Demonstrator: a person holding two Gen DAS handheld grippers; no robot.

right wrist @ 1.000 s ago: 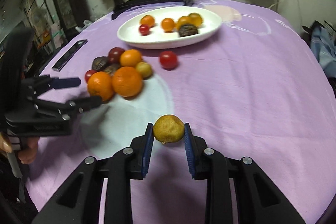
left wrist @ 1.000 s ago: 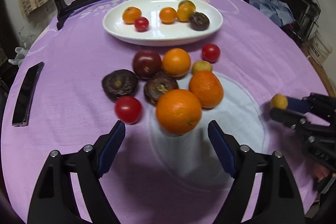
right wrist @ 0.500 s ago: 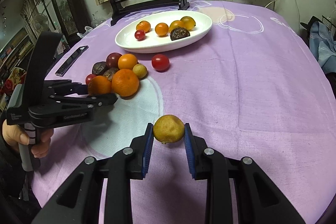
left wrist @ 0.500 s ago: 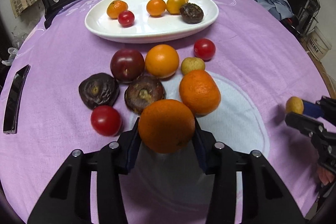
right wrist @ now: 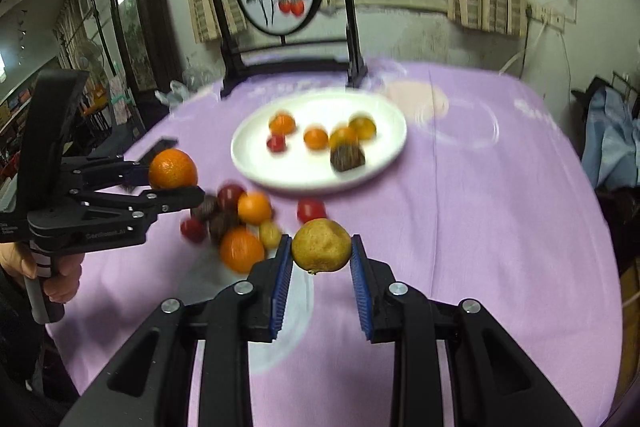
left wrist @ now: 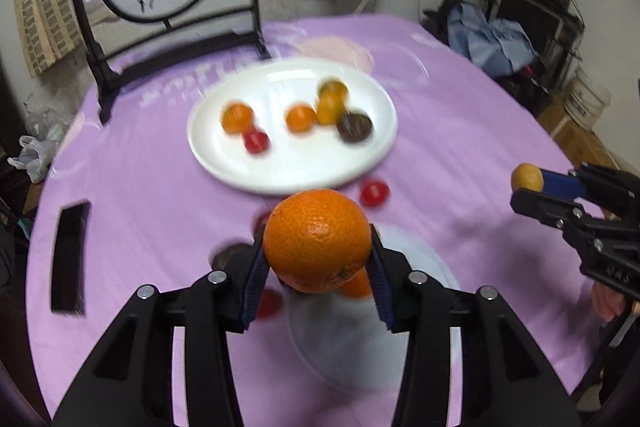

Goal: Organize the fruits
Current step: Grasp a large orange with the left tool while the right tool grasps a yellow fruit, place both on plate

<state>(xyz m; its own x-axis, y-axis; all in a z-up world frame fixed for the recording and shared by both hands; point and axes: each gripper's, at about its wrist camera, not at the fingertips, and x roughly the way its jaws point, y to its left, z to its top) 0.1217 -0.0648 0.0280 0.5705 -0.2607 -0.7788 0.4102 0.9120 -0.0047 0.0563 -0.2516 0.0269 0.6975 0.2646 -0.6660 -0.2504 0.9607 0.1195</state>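
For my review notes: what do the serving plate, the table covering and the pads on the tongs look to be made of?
Plate: looks like glazed white ceramic, smooth and glossy, though motion blur leaves it open. Table covering: purple woven cloth, matte, with faint printed patterns and soft ripples. Pads: blue ribbed rubber or similar soft plastic on black rigid plastic tongs with metal screws; the fine ridges show beside the yellow fruit.

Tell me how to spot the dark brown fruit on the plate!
Find the big white plate in the middle of the purple tablecloth. On it lie a few small fruits, and the dark brown fruit sits on the side nearest the right gripper. It is the only dark, wrinkly one; the others are orange, yellowish or red.
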